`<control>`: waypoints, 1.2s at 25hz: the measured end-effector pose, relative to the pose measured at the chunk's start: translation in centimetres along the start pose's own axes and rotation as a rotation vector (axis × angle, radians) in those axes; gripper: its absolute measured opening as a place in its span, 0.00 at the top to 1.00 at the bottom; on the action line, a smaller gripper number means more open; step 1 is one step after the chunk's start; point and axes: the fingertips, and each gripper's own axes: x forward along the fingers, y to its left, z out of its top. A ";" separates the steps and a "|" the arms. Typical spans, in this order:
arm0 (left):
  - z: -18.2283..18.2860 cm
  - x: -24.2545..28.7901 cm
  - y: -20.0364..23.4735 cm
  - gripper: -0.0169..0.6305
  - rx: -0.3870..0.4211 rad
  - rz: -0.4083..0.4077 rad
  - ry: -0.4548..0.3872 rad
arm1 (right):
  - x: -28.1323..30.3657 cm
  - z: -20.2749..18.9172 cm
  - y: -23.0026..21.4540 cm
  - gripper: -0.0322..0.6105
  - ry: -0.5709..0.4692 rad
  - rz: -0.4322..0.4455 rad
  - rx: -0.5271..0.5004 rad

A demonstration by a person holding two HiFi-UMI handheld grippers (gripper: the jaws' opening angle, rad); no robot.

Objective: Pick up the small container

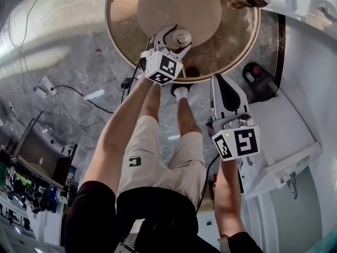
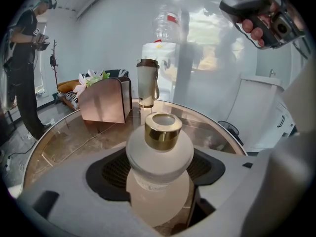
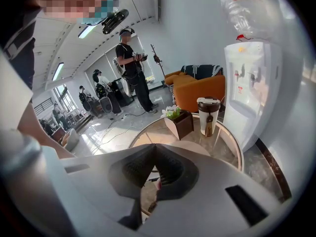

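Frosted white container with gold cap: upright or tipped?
Upright: the frosted white container stands with its gold cap up, clamped in the left gripper.

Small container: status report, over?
Left tool shut on small container, over the round table. Right tool shut, empty, off the table. Tumbler and brown box stand apart, beyond it.

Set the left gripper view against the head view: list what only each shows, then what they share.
Only the left gripper view: a standing person in black at the far left, and the dark pads pressed on both sides of the small container. Only the head view: the wearer's legs, beige shorts and the marker cube on the left tongs. Both: the gold-capped container held in the left tongs, the round table and the tumbler.
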 end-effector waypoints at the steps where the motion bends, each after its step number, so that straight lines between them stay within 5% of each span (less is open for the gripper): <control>1: 0.0 -0.1 0.0 0.46 -0.003 0.005 -0.004 | -0.1 0.1 0.0 0.95 -0.002 -0.001 0.000; 10: 2.7 -3.6 0.3 0.46 -0.096 0.048 -0.065 | -1.4 1.8 0.7 0.95 -0.023 -0.010 -0.016; 18: 10.3 -10.5 0.8 0.46 -0.175 0.071 -0.142 | -4.1 6.8 3.3 0.95 -0.082 -0.010 -0.066; 30: 21.7 -22.3 0.0 0.46 -0.089 0.028 -0.166 | -11.5 15.1 6.8 0.95 -0.183 -0.051 -0.130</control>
